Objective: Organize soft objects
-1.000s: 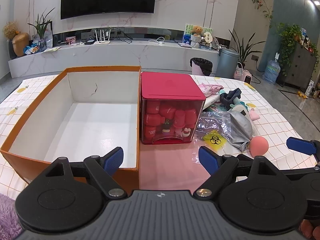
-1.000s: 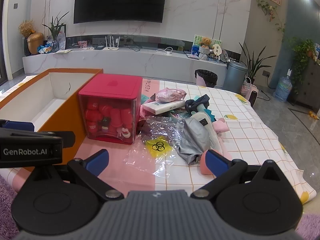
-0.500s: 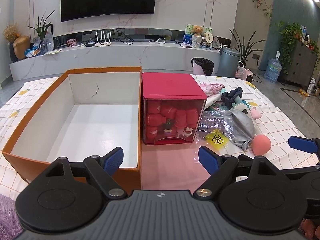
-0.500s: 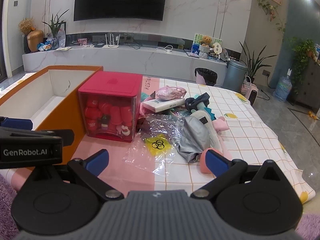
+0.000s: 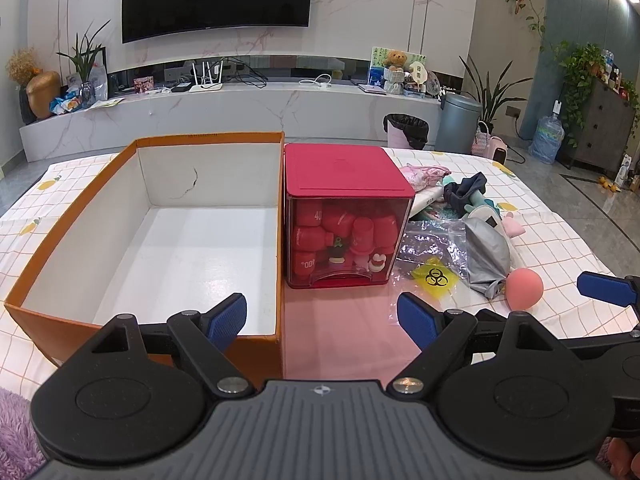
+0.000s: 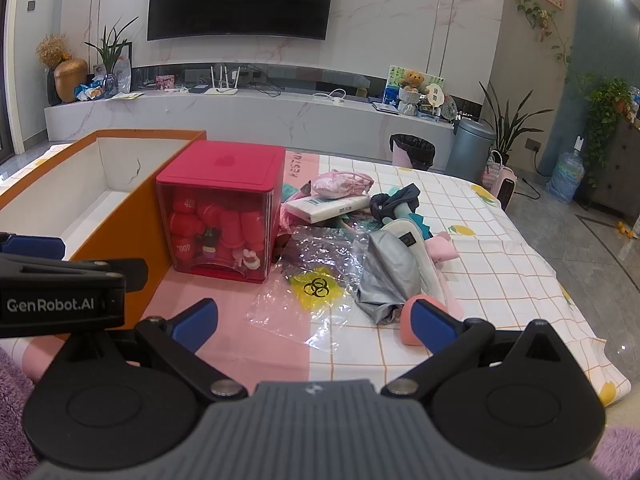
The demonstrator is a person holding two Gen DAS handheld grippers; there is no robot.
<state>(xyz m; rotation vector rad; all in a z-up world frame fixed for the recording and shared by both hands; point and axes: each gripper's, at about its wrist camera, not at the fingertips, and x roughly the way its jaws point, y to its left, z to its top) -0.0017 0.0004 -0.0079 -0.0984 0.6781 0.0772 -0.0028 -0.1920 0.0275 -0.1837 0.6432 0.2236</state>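
Observation:
An empty orange box (image 5: 152,248) with a white inside stands at the table's left. A red cube container (image 5: 344,216) of small red items sits against its right side. Right of the cube lies a heap of soft things: a grey pouch (image 6: 394,268), a pink bundle (image 6: 342,184), a dark cloth (image 6: 396,198), a pink ball (image 5: 525,289). My left gripper (image 5: 322,320) hovers open at the near edge, in front of the box corner. My right gripper (image 6: 314,322) is open low over the tablecloth, with the ball (image 6: 410,326) partly behind its right finger.
A clear plastic bag with a yellow biohazard mark (image 6: 318,288) lies flat before the heap. A white packet (image 6: 326,206) sits behind the cube. The checked tablecloth (image 6: 500,276) ends at the right. Purple fluffy fabric (image 5: 16,432) shows at the near left.
Both views have risen and pulled back slightly, so the box, cube and heap sit a little lower and farther. Both grippers stay open and hold nothing.

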